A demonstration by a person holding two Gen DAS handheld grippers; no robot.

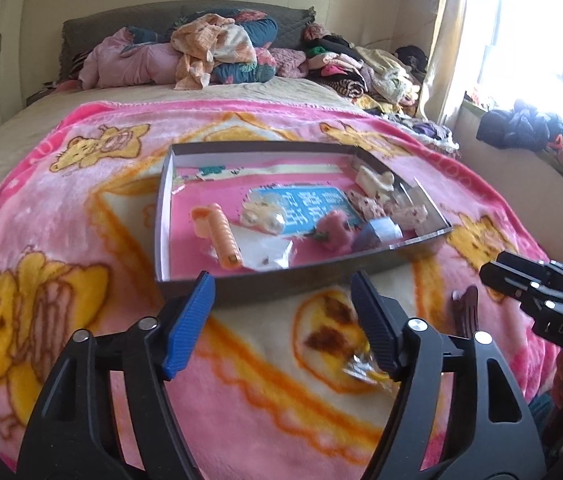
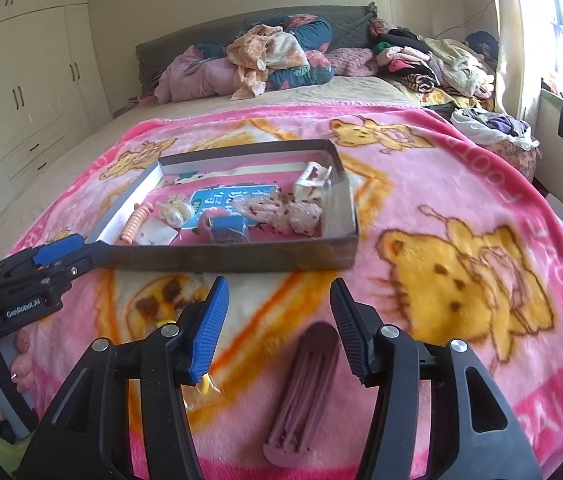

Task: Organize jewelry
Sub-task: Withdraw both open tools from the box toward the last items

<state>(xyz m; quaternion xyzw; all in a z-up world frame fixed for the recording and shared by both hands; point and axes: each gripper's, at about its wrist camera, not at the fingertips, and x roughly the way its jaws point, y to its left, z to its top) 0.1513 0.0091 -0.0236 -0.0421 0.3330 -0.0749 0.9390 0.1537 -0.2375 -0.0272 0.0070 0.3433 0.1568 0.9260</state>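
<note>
A bed is covered by a pink blanket printed with yellow cartoon bears. On it sits a shallow dark cardboard tray holding hair accessories and jewelry: an orange ribbed clip near the left wall, a pearl hair tie beside it, a blue printed card in the middle, a fuzzy pink piece, and a cream claw clip at the far right corner.

The left hand-held gripper hovers just in front of the tray's near wall, its blue-padded jaws spread wide and holding nothing. A small clear packet with something yellow inside lies on the blanket beside its right finger.

The right hand-held gripper is also spread wide and empty, poised over a mauve comb-like hair clip that lies flat on the blanket between its fingers, outside the tray.

Heaped clothes and bedding are piled at the headboard.
</note>
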